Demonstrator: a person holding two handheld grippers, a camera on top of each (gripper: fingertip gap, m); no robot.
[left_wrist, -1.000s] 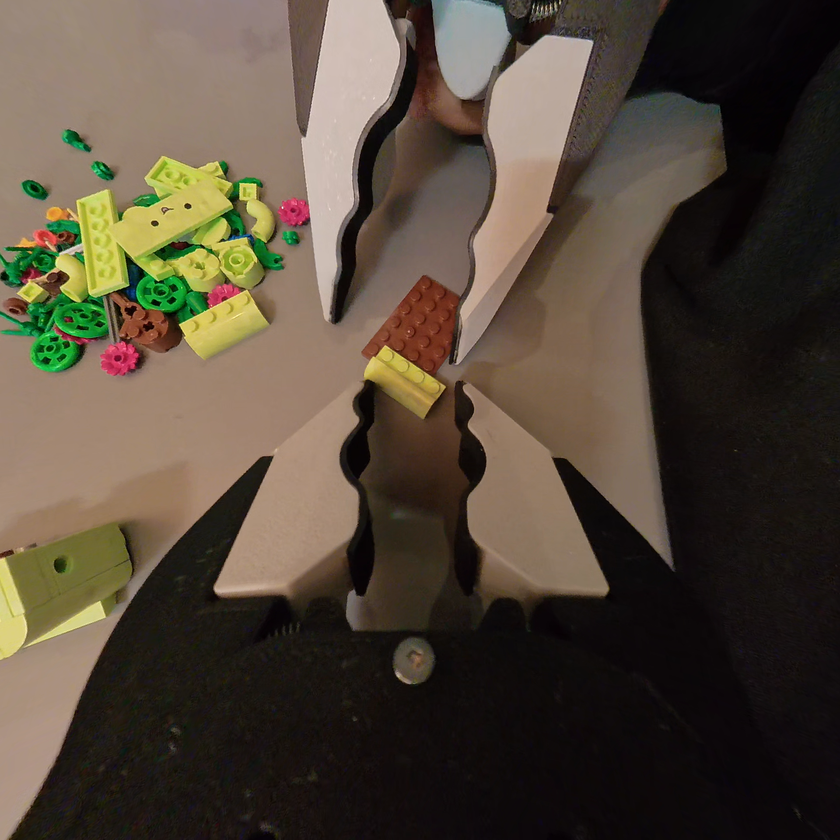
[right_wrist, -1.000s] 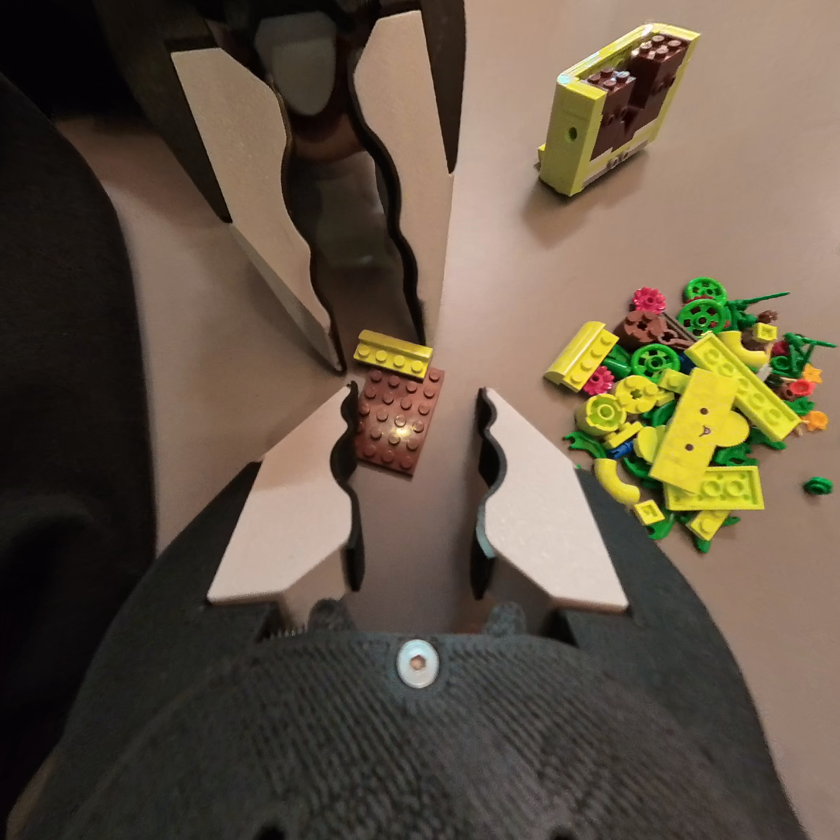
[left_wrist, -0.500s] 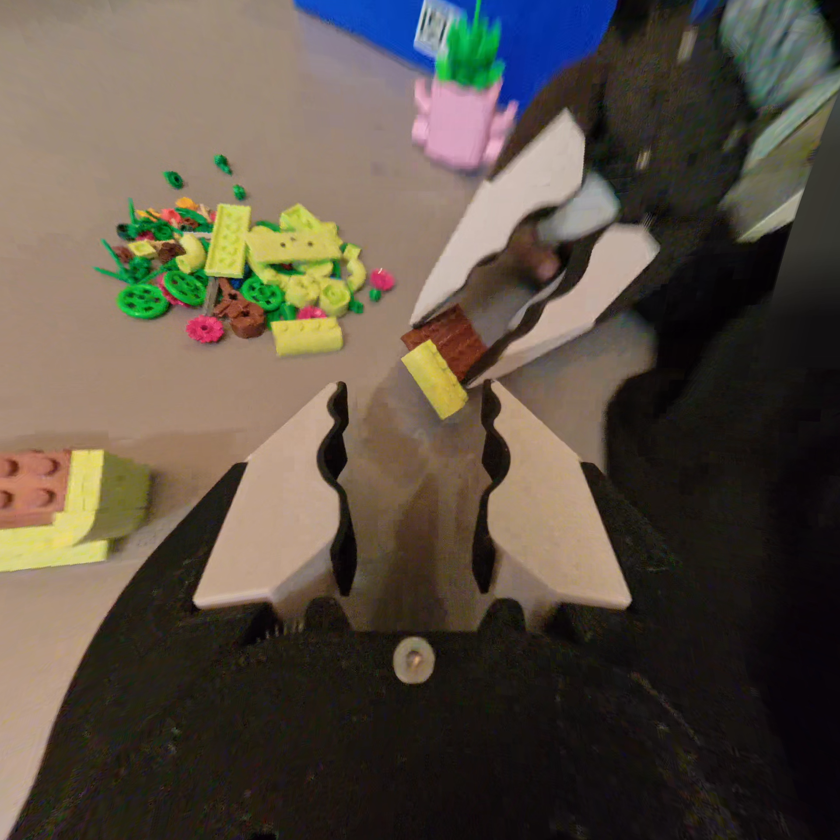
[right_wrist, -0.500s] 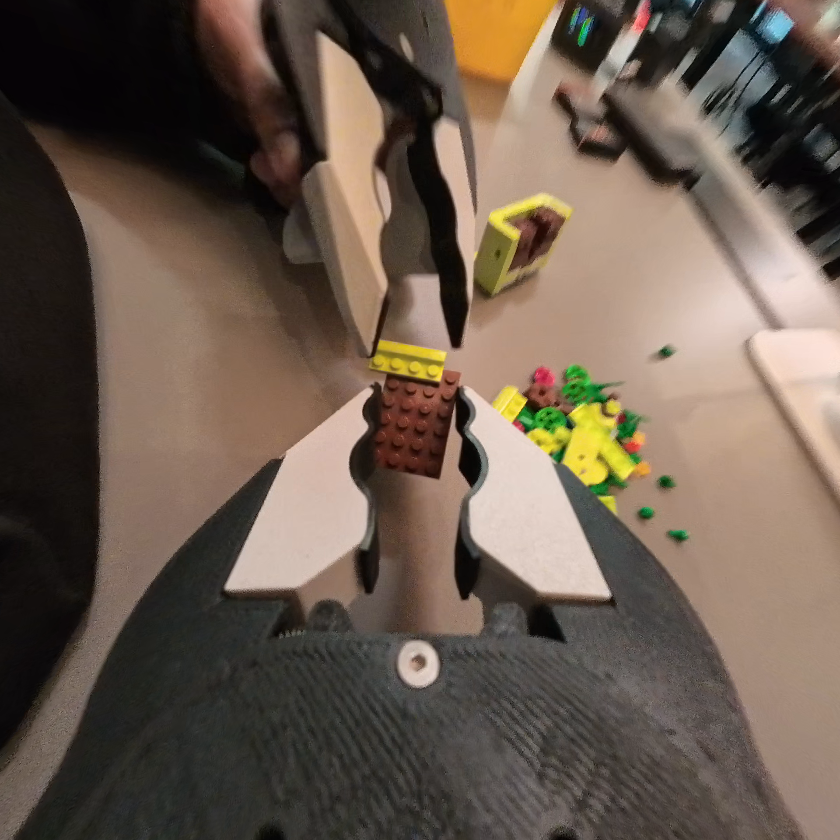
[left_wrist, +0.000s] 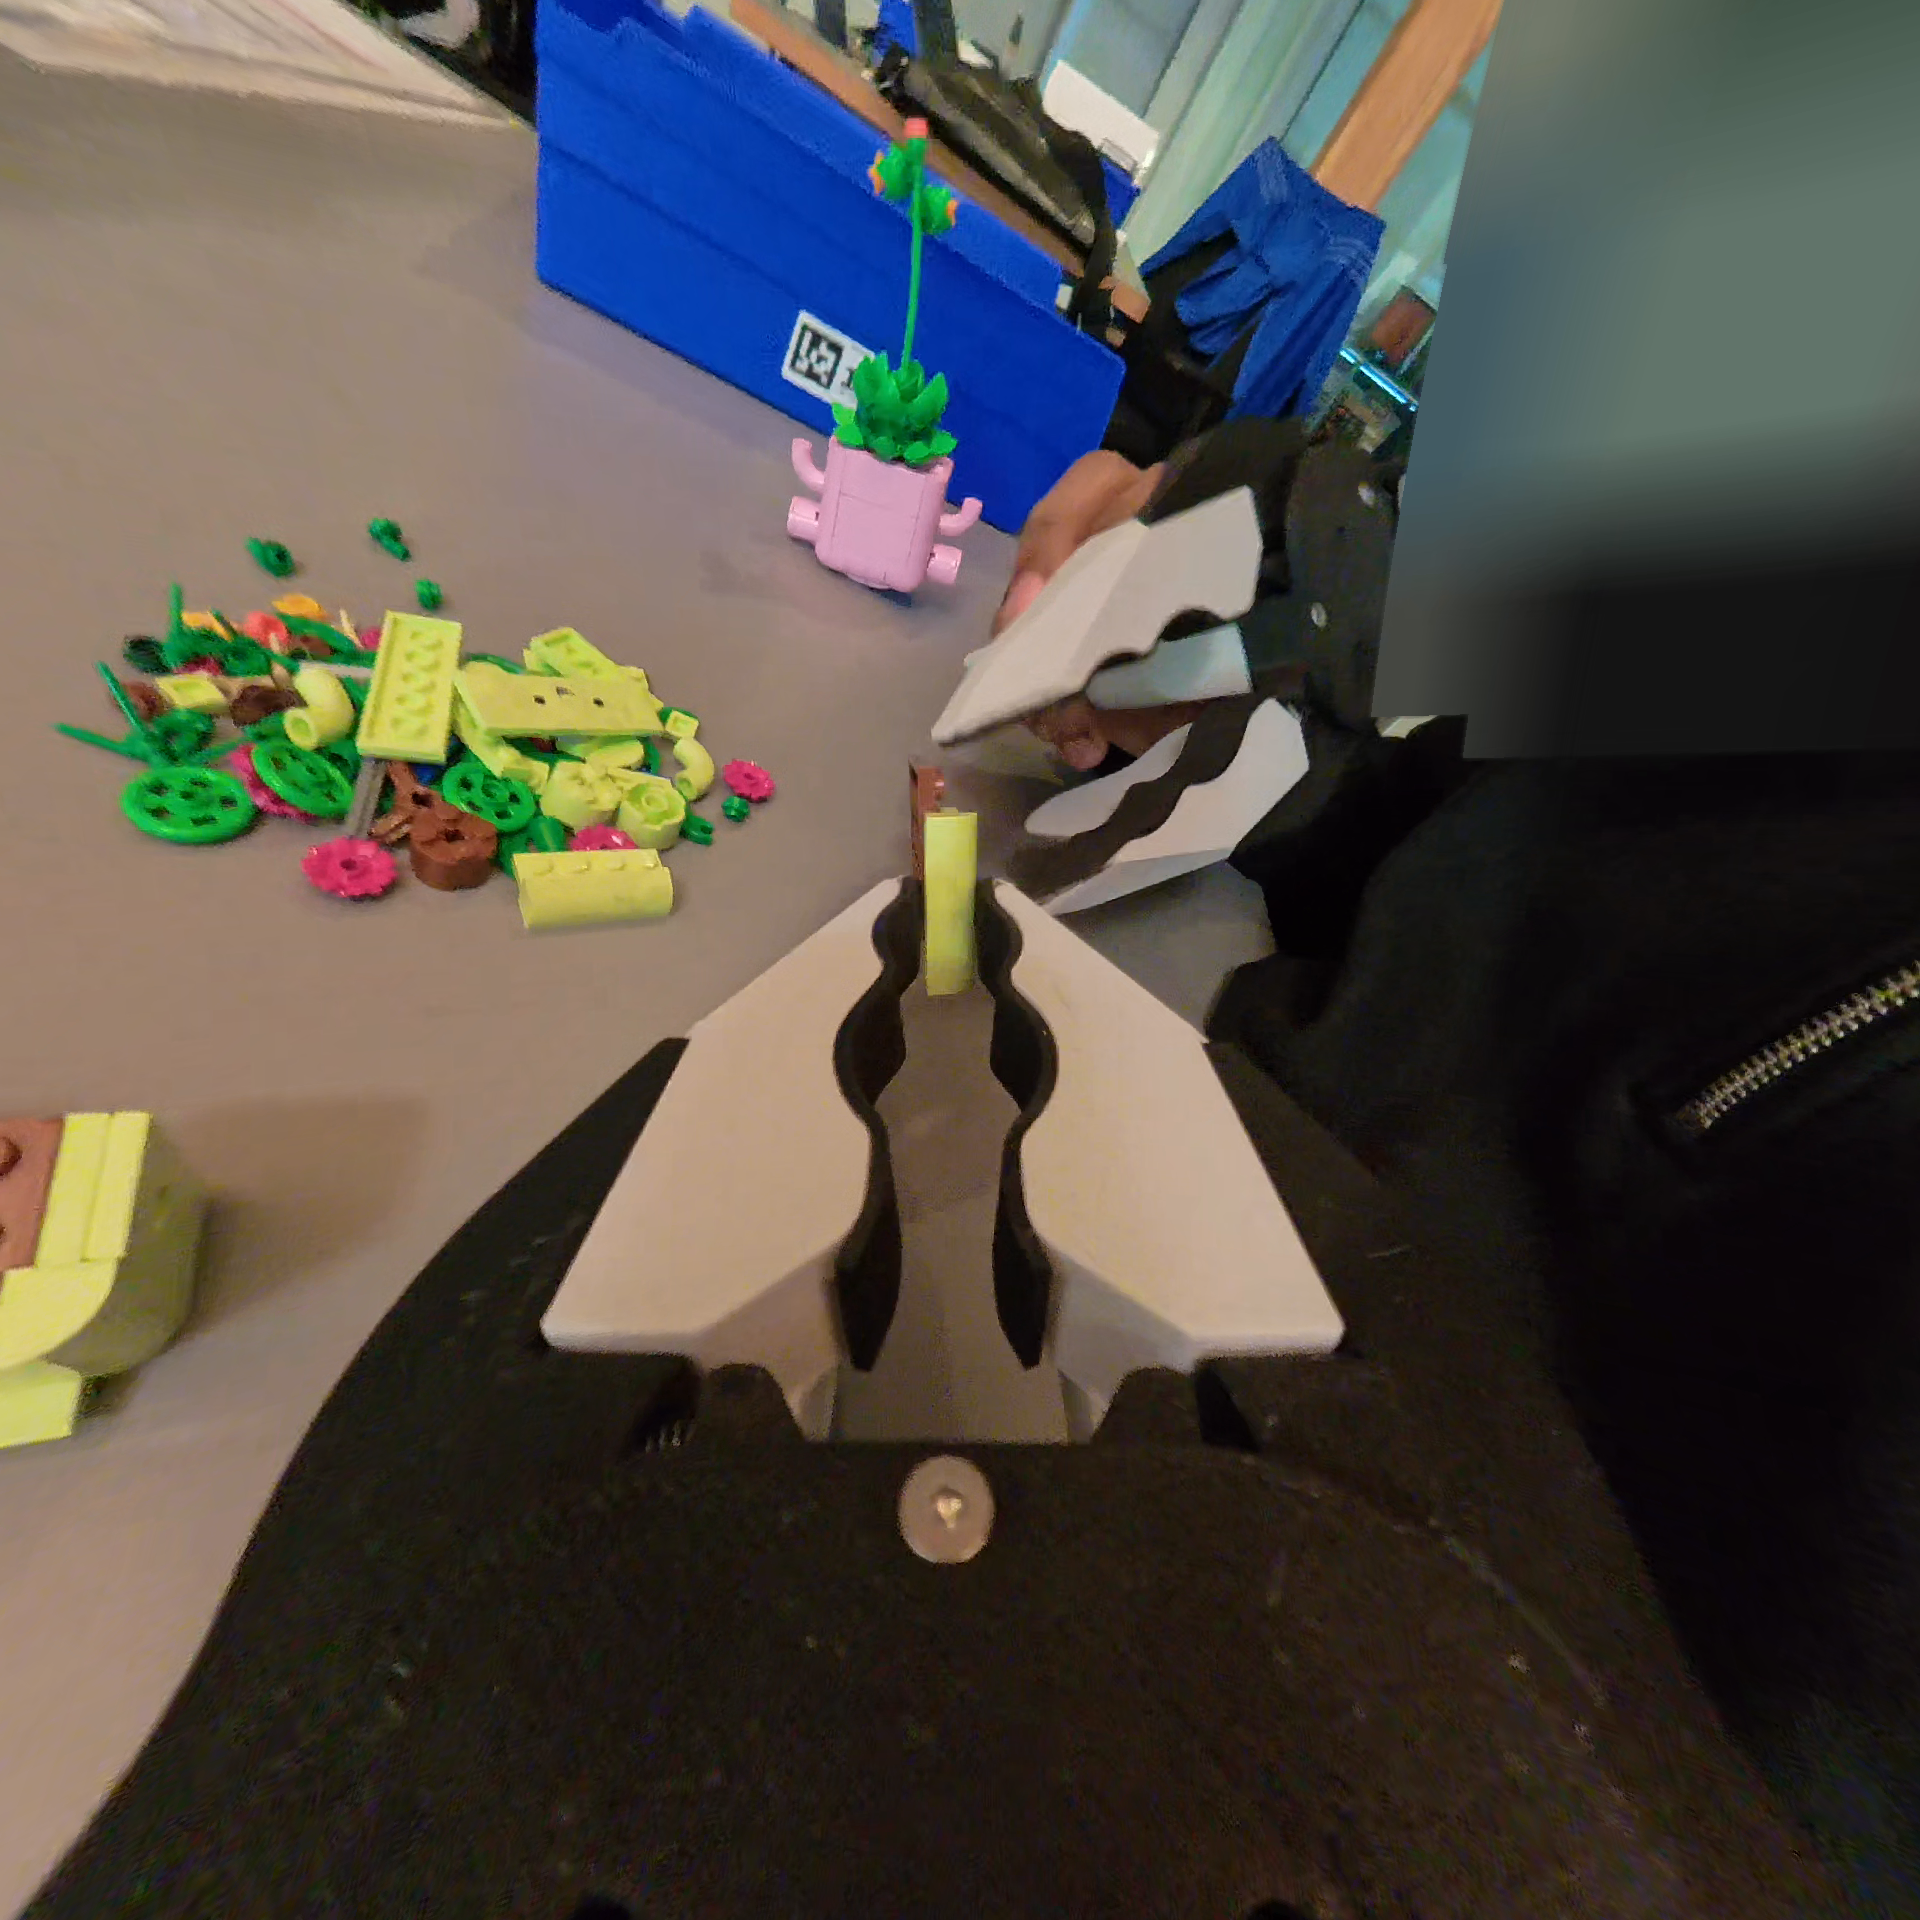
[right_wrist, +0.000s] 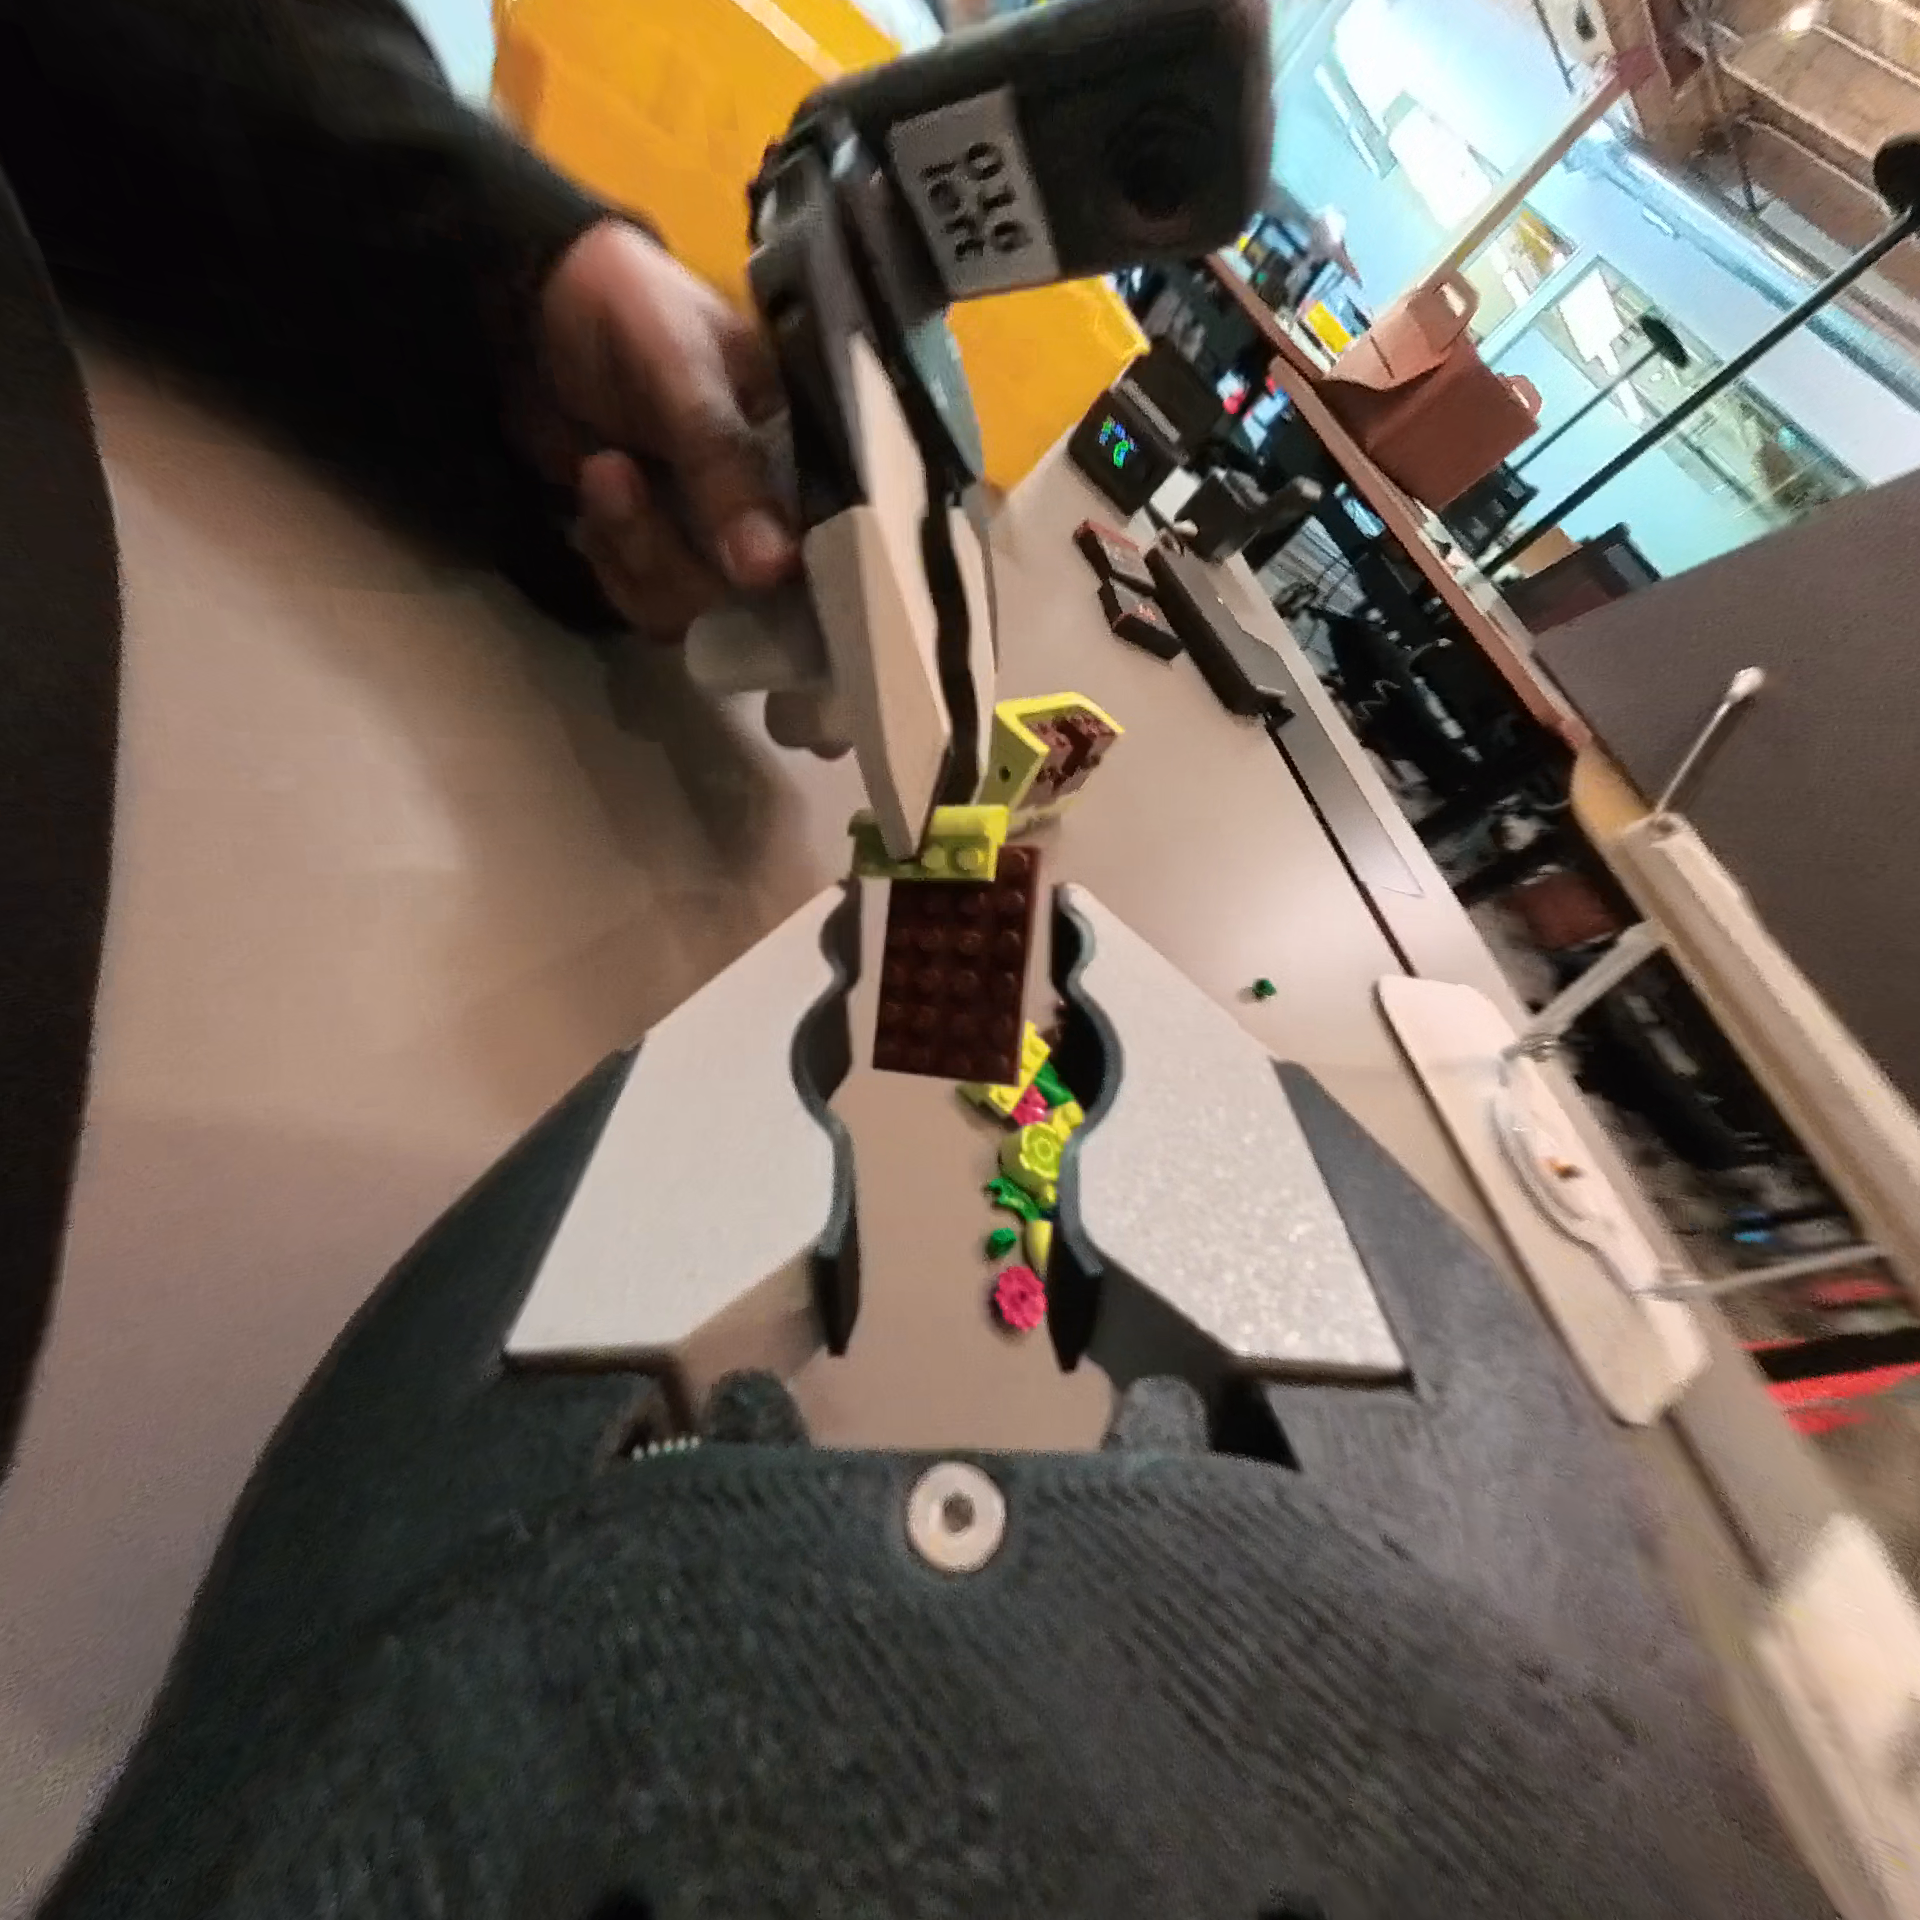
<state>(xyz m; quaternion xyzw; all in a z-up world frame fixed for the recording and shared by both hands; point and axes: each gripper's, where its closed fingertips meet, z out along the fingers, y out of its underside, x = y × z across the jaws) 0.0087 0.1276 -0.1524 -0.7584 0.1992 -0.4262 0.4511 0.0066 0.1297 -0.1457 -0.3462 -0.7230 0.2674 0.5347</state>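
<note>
Lime brick (left_wrist: 949, 914) sits pinched upright at the very tips of the left tool (left_wrist: 945, 894), whose fingers are drawn in tight on it, up off the grey table (left_wrist: 312, 364). A brown studded plate (right_wrist: 961, 966) hangs from that brick's far side. It lies between the fingers of the right tool (right_wrist: 951, 904), which are parted about as wide as the plate, with a sliver of gap showing on either side.

From the right wrist view, the left tool comes down from above, a hand (right_wrist: 665, 447) wrapped round its handle. The left wrist view shows the right tool just beyond the brick, with its fingers spread.

Off to the left on the table lies a heap of loose pieces (left_wrist: 416, 748) in lime, green, brown and pink. Nearer, at the left edge, stands a partly built lime and brown block (left_wrist: 73, 1247). Farther back is a pink brick pot with a green plant (left_wrist: 883, 509), and behind it a blue crate (left_wrist: 769, 239).
</note>
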